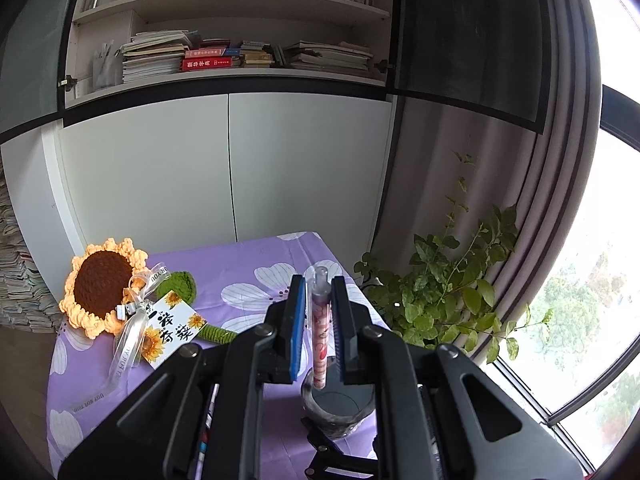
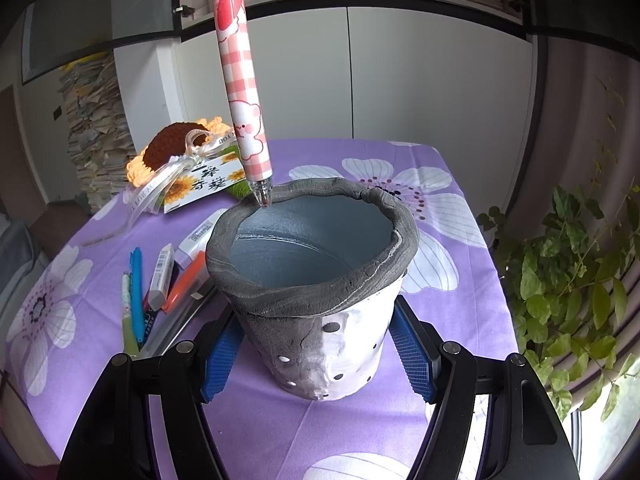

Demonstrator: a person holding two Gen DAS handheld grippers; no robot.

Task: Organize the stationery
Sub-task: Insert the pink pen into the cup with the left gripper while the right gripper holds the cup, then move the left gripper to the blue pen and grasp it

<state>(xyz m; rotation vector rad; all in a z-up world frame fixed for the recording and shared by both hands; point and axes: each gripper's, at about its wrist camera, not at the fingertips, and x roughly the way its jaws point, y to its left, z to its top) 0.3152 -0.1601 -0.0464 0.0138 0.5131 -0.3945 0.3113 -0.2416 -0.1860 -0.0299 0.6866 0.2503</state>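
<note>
My left gripper (image 1: pixel 317 312) is shut on a pink checked pen (image 1: pixel 321 336) and holds it upright, tip down. In the right wrist view that pen (image 2: pixel 240 80) hangs from above with its clear tip just over the far left rim of the grey pen pot (image 2: pixel 308 280). My right gripper (image 2: pixel 316 354) is shut on the pot, its blue pads pressed against the pot's two sides near the base. The pot (image 1: pixel 338 404) looks empty inside. Several pens and an eraser (image 2: pixel 160 280) lie on the purple cloth left of the pot.
A crocheted sunflower (image 1: pixel 102 288) with a ribbon and a card (image 2: pixel 200 184) lies at the table's far left. A leafy plant (image 2: pixel 568 280) stands off the right edge by the window. White cupboards and bookshelves (image 1: pixel 232 40) rise behind the table.
</note>
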